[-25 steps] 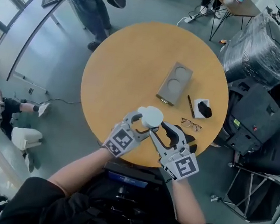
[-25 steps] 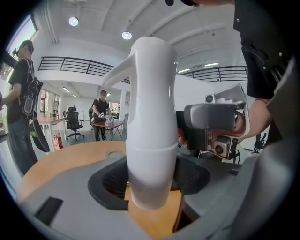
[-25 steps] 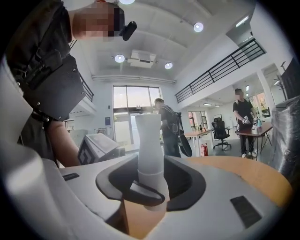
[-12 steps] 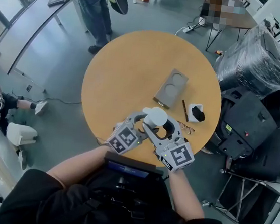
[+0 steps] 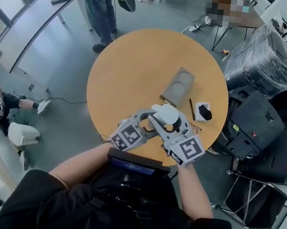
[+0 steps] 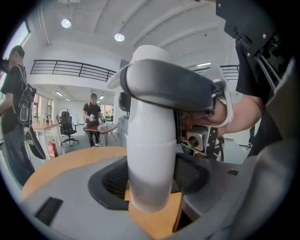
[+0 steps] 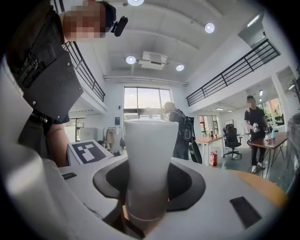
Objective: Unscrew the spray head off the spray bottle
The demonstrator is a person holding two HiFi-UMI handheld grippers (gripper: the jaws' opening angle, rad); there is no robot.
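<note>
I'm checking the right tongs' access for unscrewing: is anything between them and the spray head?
Nothing visible does: the spray head stands between the right tongs, which have just been closing round it.

I read the spray bottle (image 6: 149,159) as smooth, faintly glossy white plastic. The left gripper (image 5: 149,120) looks matt grey plastic, the table (image 5: 133,68) smooth wood.

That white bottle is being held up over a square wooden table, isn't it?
Not quite: the table is round, not square, as the head view shows. The rest is right: the white bottle is held up over that wooden table.
</note>
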